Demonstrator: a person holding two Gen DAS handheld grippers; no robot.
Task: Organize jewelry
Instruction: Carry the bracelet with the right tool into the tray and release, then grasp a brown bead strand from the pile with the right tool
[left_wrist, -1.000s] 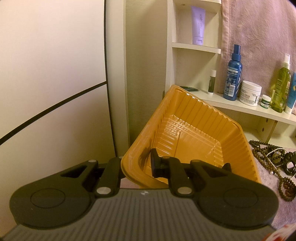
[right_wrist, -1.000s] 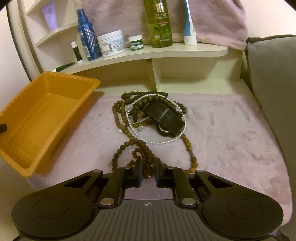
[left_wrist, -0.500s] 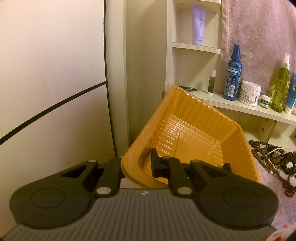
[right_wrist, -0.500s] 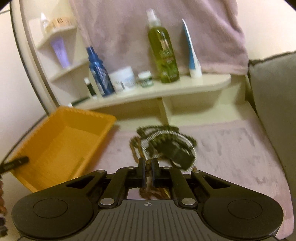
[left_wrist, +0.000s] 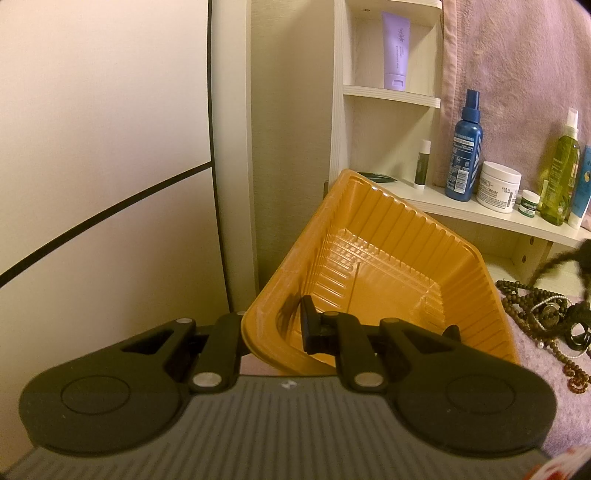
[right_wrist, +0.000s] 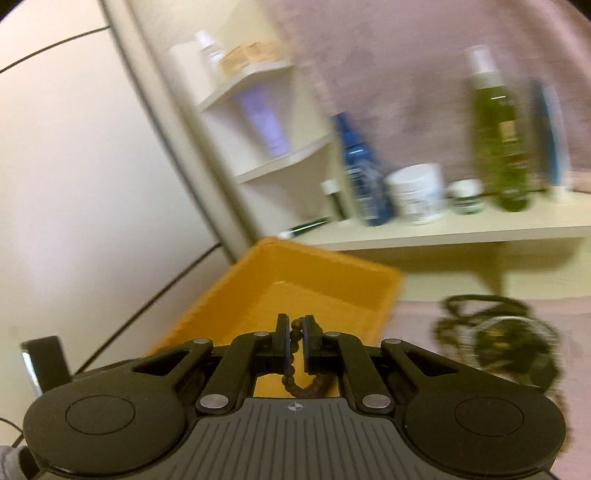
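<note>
Two claws in view, both clamped. Left claw (left_wrist: 271, 328) pinches the near corner wall of the orange tray (left_wrist: 373, 236), one finger inside, one outside; tray sits tilted, its far rim higher, nothing inside it. Right claw (right_wrist: 294, 338) is pressed onto a brown bead strand (right_wrist: 295, 363), which loops below the fingers, above the tray's open side in the right wrist view.

Surface: pink fuzzy mat (left_wrist: 532, 369) right of the tray. Remaining jewelry pile (left_wrist: 543, 314) lies on it: dark bead strands, a pearl strand, some black rings, tangled together, just beside the tray's right wall. One dark strand rises out of the pile toward the right edge of the left wrist view.

Room: cream wall panel (left_wrist: 103, 147) with a thin dark line across it on the left. White shelf unit (left_wrist: 391, 92) behind the tray, lilac tube (left_wrist: 396, 51) on an upper shelf. Lower shelf carries a blue spray bottle (left_wrist: 464, 155), white cream jar (left_wrist: 499, 186), small green-label jar (left_wrist: 530, 204), green spray bottle (left_wrist: 560, 173). Pink towel (left_wrist: 517, 74) hangs behind them. Right wrist view is motion-blurred.
</note>
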